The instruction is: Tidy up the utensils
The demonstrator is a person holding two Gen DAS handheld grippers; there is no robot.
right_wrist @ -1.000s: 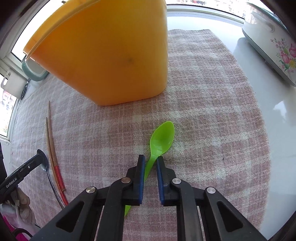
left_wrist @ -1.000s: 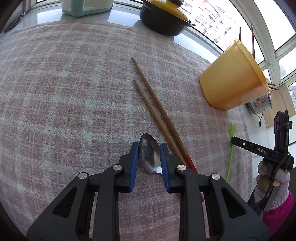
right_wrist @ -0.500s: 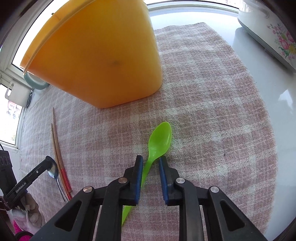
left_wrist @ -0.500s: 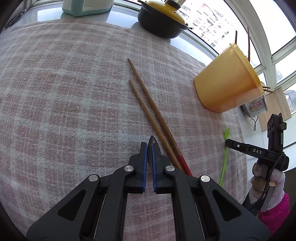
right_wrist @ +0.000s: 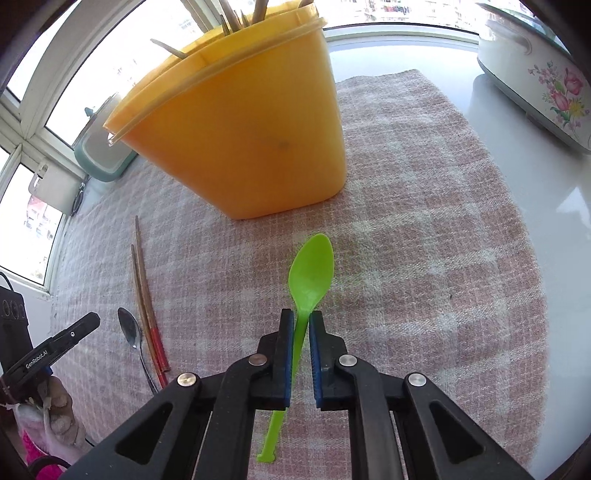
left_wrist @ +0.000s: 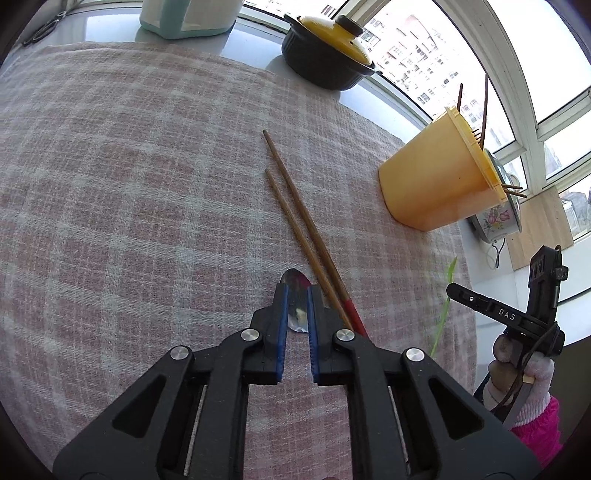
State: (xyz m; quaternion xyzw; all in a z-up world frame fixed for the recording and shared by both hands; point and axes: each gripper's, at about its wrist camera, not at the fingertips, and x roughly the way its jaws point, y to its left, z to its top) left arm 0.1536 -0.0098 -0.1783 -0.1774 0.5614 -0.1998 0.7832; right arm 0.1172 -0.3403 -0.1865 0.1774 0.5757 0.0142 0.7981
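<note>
My right gripper (right_wrist: 302,325) is shut on the neck of a green plastic spoon (right_wrist: 312,266) and holds it lifted above the cloth, bowl pointing at the orange utensil holder (right_wrist: 240,140), which has several chopsticks in it. My left gripper (left_wrist: 296,299) has its jaws a little apart around the bowl of a metal spoon (left_wrist: 295,295). That spoon lies flat on the cloth in the right wrist view (right_wrist: 130,328), beside two wooden chopsticks (left_wrist: 295,206). The holder also shows in the left wrist view (left_wrist: 439,177).
A pink plaid cloth (left_wrist: 110,184) covers the table. A black pot with a yellow lid (left_wrist: 325,51) and a pale teal container (left_wrist: 184,18) stand at the far edge. A floral white pot (right_wrist: 535,70) stands beside the cloth, right of the holder.
My right gripper has closed on the green spoon and raised it off the cloth. My left gripper was pinched shut over the metal spoon half a second ago and now stands slightly apart around its bowl.
</note>
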